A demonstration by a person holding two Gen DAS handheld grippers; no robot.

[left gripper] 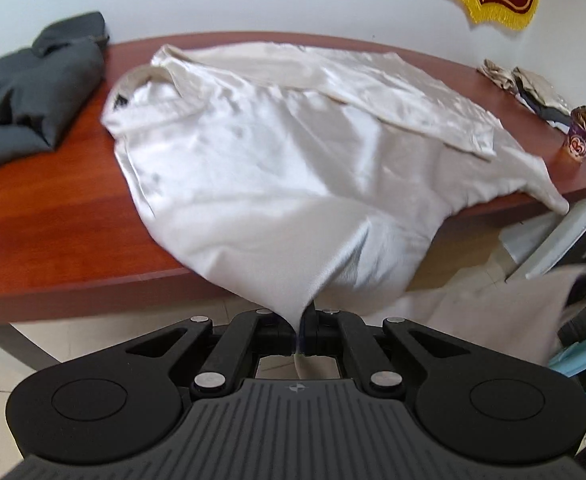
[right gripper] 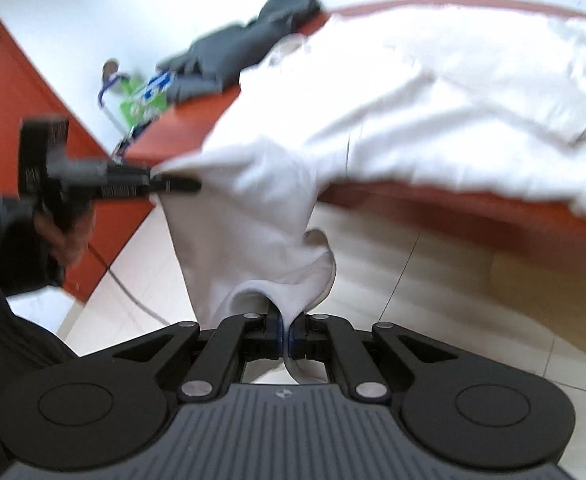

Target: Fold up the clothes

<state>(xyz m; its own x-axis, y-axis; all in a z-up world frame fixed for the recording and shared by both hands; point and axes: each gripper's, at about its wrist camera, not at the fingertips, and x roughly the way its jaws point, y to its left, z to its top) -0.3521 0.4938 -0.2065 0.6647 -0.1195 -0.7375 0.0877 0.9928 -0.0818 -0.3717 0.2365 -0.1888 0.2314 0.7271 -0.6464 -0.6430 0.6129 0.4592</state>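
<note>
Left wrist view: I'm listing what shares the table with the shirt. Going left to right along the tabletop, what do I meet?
Folded dark grey garment → spread-out cream white shirt → crumpled beige cloth → small purple paper cup.

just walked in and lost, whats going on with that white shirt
A person is folding clothes with handheld tongs, one set in each hand. Both the left tongs and the right tongs are shut on the near edge of the white shirt. That edge hangs off the front of the wooden table, while the rest of the shirt lies spread on top, sleeve folded across it. A dark garment sits already folded at the table's left end. The fold itself is not yet done.
</note>
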